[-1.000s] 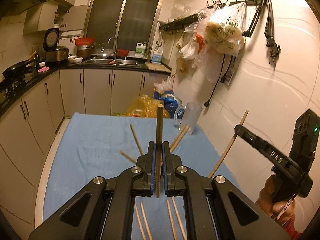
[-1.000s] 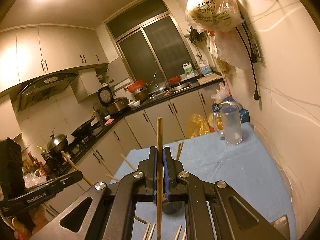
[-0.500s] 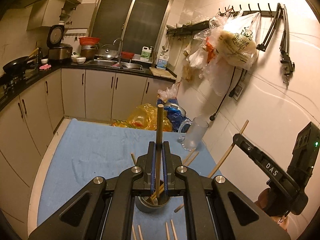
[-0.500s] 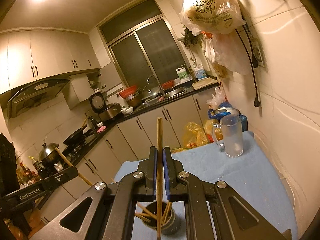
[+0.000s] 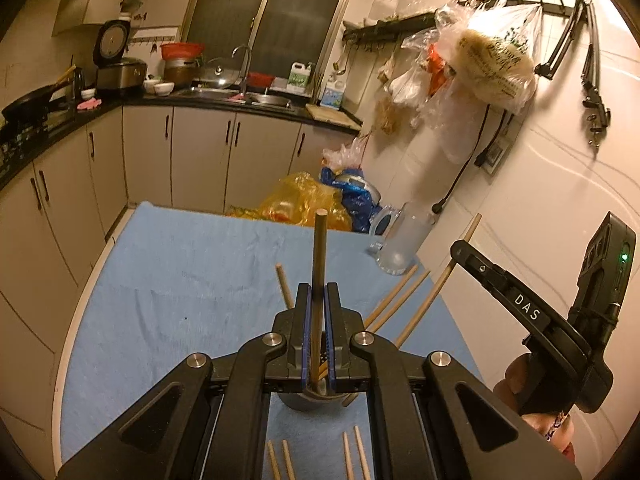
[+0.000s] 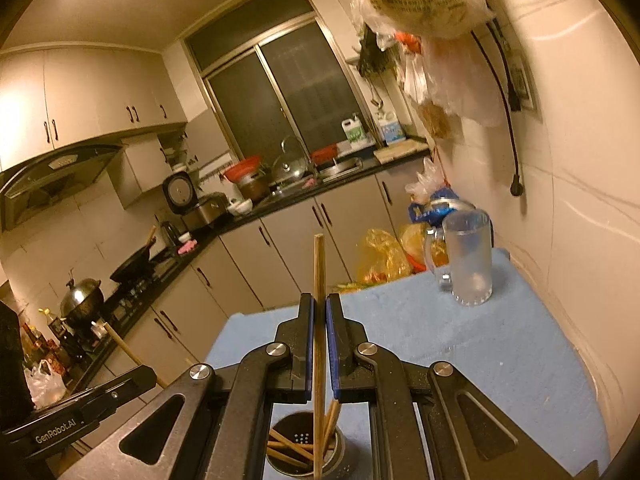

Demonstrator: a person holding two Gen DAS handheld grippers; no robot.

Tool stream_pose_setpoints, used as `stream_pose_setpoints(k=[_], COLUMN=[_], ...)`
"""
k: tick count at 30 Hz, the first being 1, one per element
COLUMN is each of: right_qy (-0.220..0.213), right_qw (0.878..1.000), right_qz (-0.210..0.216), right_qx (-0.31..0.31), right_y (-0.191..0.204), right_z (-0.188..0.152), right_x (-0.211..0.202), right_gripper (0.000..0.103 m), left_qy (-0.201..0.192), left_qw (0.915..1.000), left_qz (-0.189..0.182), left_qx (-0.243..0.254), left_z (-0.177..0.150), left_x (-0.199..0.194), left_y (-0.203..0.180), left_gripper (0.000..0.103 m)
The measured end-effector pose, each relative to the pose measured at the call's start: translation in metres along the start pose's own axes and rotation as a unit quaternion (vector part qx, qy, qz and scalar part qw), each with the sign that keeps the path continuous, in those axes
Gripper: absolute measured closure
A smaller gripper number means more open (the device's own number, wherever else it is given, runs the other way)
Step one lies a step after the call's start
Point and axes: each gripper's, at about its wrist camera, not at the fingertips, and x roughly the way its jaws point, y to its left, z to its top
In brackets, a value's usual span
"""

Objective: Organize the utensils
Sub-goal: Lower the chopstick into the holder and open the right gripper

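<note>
- Chopsticks: thin wooden sticks, light & stiff, smooth so prob. a bit slippery; round, so they'd roll on the blue cloth (image 5: 168,280). Best gripped mid-length or a bit above, so the stick hangs plumb and doesn't pivot between the pads.
- Left gripper (image 5: 318,332): jaws clenched on a dark chopstick (image 5: 320,264), standing upright, lower end just over the metal holder (image 5: 304,400) near centre.
- Loose chopsticks (image 5: 394,300) lean out of the holder twd the right; more lie flat on the cloth at the near edge (image 5: 356,456).
- Right gripper (image 6: 318,344): jaws clamped on a paler chopstick (image 6: 319,280), also upright, tip down inside the holder w/ several already in it.
- Glass mug (image 6: 468,264) far right on the cloth, well apart from the holder – fragile, keep clear.
- Judgement: drop needs only a small release; sticks may bounce or tip the bundle.
</note>
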Motion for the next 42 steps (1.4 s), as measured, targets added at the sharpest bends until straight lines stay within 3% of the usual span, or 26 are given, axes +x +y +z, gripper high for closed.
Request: stream_pose_setpoints(k=[8,19,28,35,42], right_qy=[0.027,-0.037,-0.023,-0.047,-0.013], right_qw=[1.000,0.999,1.000,0.999,1.000], right_qz=[0.003,0.002,0.002,0.003,-0.005], right_qx=[0.010,-0.008,0.015,0.000,-0.003], right_y=[-0.007,0.009,0.002,0.012,0.009], right_z=[-0.012,0.017,0.016,0.026,0.010], right_x=[0.013,-0.022,-0.003,-0.015,0.006], right_gripper=[0.096,0.096,0.096,0.096,0.096], left_qy=[0.012,0.017,0.021,0.023,0.028], left_qw=[0.9999,0.9998,0.9996,0.9996,0.9994], left_qz=[0.007,0.009,0.012,0.013,0.014], left_qx=[-0.007,-0.009,-0.010,-0.013,-0.014], left_z=[-0.009,-0.009,-0.008,-0.009,-0.011], left_x=[0.011,0.016,0.025,0.028,0.035], left_y=[0.010,0.013,0.013,0.014,0.015], left_gripper=[0.097,0.097,0.097,0.097,0.097])
